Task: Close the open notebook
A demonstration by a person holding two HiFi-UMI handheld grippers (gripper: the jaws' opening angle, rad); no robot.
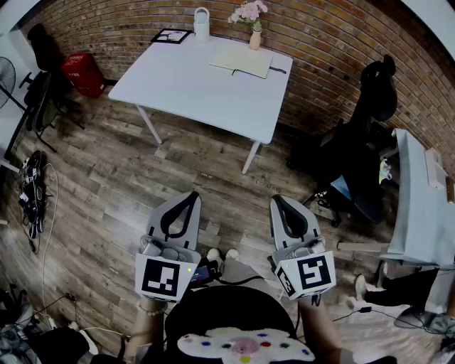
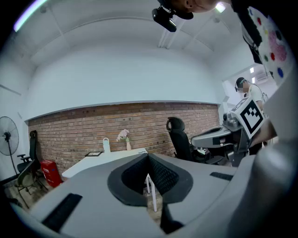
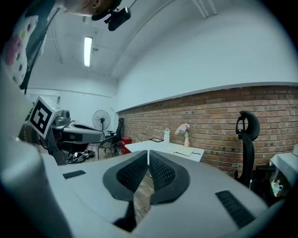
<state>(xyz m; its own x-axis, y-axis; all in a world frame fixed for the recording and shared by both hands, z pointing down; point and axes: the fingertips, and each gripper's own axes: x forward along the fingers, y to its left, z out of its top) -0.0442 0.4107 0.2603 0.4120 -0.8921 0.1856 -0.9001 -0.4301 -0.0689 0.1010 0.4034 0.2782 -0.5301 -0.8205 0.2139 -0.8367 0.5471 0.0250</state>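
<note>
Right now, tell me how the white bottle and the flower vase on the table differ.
The white bottle has a loop handle on top; the vase holds pink flowers. The bottle is wider and white, the vase slimmer and peach. Both stand upright at the table's far edge.

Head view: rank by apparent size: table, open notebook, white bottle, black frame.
1. white table
2. open notebook
3. black frame and white bottle: they look about alike, so unranked.
</note>
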